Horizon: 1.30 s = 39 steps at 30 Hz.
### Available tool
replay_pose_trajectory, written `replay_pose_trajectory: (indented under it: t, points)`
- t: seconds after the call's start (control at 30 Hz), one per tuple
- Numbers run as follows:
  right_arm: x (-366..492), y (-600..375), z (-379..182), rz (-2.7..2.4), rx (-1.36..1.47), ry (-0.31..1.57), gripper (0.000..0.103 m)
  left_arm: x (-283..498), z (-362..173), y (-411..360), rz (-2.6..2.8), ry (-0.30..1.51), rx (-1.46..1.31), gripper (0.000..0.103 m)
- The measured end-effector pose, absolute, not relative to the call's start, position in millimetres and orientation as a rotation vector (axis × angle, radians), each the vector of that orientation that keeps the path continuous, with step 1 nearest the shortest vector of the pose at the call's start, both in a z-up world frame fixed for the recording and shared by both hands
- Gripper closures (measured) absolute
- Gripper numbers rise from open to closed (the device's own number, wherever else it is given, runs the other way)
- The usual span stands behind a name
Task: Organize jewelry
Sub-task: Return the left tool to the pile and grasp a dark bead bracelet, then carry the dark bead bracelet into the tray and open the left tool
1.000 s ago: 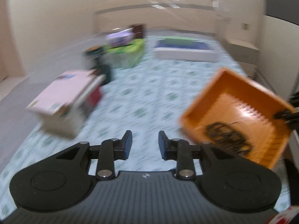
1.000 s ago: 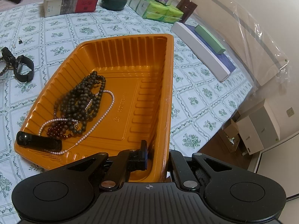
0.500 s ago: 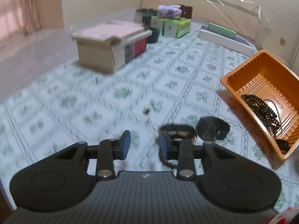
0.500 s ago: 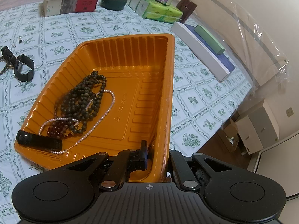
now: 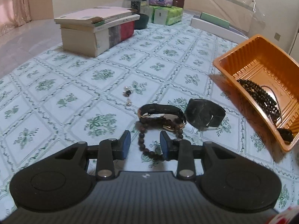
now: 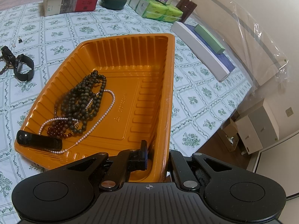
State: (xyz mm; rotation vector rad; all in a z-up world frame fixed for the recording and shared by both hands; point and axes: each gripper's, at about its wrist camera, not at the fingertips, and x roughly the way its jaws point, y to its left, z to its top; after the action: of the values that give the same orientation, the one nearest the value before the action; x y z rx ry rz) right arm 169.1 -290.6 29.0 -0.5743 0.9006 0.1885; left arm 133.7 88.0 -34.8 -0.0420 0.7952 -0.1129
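My left gripper point(image 5: 145, 138) stands open low over the patterned tablecloth, and a brown bead bracelet point(image 5: 140, 140) lies between its blue pads without touching them. Just beyond lie a gold-cased watch point(image 5: 162, 112), a black watch point(image 5: 203, 114) and a small earring piece point(image 5: 128, 93). The orange tray point(image 5: 265, 71) is tilted at the right. My right gripper point(image 6: 158, 155) is shut on the near wall of the orange tray point(image 6: 130, 85). Inside it lie a dark bead necklace point(image 6: 84, 97), a pearl strand point(image 6: 109, 102), red beads point(image 6: 58, 130) and a black oblong piece point(image 6: 37, 141).
A stack of books point(image 5: 99, 31), a dark jar point(image 5: 135, 1) and green tissue packs point(image 5: 166, 15) stand at the far side. A long white box point(image 6: 201, 50) lies near the right table edge. Cardboard boxes point(image 6: 257, 130) sit on the floor beyond that edge.
The left gripper has come down toward the table, and the bead bracelet now lies between its fingers. The right gripper and the tray have not moved.
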Motion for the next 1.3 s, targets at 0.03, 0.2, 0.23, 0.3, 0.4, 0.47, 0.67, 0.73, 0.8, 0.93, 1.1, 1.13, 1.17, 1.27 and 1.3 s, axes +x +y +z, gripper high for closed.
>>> replay_pose_trajectory:
  t: [0.03, 0.2, 0.23, 0.3, 0.4, 0.47, 0.67, 0.73, 0.8, 0.93, 1.1, 1.13, 1.17, 1.27, 1.3]
  points:
    - [169.2, -290.2, 28.7, 0.189, -0.574, 0.901, 0.098, 135.4, -36.8, 86.4, -0.113, 0.795, -0.037, 0.073]
    - [169.1, -290.4, 28.8, 0.187, -0.574, 0.901, 0.098, 145.1, -45.0, 79.9, -0.1, 0.814, 0.01, 0.074]
    - [169.2, -290.7, 28.6, 0.186, -0.574, 0.901, 0.098, 147.3, -46.9, 79.9, -0.098, 0.824, 0.012, 0.079]
    - [168.9, -291.1, 28.5, 0.185, -0.575, 0.902, 0.098, 147.7, -48.6, 80.0, -0.086, 0.822, 0.025, 0.086]
    - [169.0, -291.1, 28.5, 0.185, -0.575, 0.902, 0.098, 145.3, -46.9, 81.9, -0.09, 0.835, 0.023, 0.097]
    - [168.8, -291.5, 28.4, 0.185, -0.575, 0.902, 0.098, 140.0, -44.2, 81.9, -0.094, 0.838, 0.038, 0.097]
    - [168.0, -291.5, 28.0, 0.184, -0.577, 0.901, 0.098, 119.8, -23.6, 83.8, -0.102, 0.802, 0.06, 0.097]
    - [168.6, -290.9, 27.9, 0.184, -0.576, 0.902, 0.098, 115.4, -13.6, 82.7, -0.108, 0.783, 0.067, 0.097]
    - [168.5, -291.1, 27.9, 0.184, -0.577, 0.902, 0.098, 112.1, -1.7, 79.5, -0.123, 0.762, 0.075, 0.097]
    - [168.6, -290.8, 27.8, 0.184, -0.576, 0.902, 0.098, 110.9, 20.0, 69.9, -0.159, 0.72, 0.083, 0.097]
    - [169.0, -290.6, 27.9, 0.185, -0.577, 0.901, 0.098, 111.4, 39.8, 54.3, -0.205, 0.677, 0.095, 0.097]
    - [169.3, -290.7, 28.0, 0.185, -0.577, 0.901, 0.098, 111.9, 42.9, 50.4, -0.217, 0.671, 0.097, 0.097]
    - [169.5, -290.9, 28.2, 0.185, -0.576, 0.901, 0.098, 112.2, 45.2, 46.8, -0.225, 0.665, 0.098, 0.097]
    - [169.8, -289.5, 28.7, 0.185, -0.577, 0.901, 0.098, 115.4, 51.3, 33.9, -0.257, 0.652, 0.098, 0.097]
    - [169.8, -289.5, 28.7, 0.185, -0.577, 0.901, 0.098, 117.1, 53.2, 28.2, -0.271, 0.649, 0.097, 0.097]
